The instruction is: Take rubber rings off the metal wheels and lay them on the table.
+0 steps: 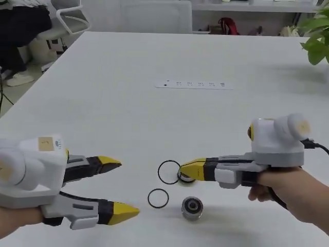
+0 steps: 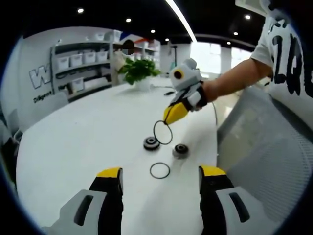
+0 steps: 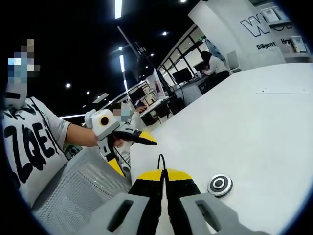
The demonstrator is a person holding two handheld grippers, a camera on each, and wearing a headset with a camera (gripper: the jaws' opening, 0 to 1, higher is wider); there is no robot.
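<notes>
My right tongs (image 1: 186,169) pinch together on a rubber ring (image 1: 168,172) beside its wheel (image 1: 186,178), ready to join the other ring (image 1: 158,198) on the surface (image 1: 154,118). My left tongs (image 1: 123,187) gape, idle.

Head view: wheel (image 1: 187,179) at 5 o'clock is half hidden behind the right gripper (image 1: 183,168) tips — state of its rim cannot be judged. Left gripper (image 1: 129,187) body cut by the edge at 8 o'clock. Strip (image 1: 194,84) at 1 o'clock: markings too small to read. Plant (image 1: 317,36) cut at 2.

Right gripper view: ring (image 3: 161,160) shows as a short arc above the closed tips at 6 — rest hidden by the jaws. Wall lettering (image 3: 257,23) at 2 runs out of frame.
</notes>
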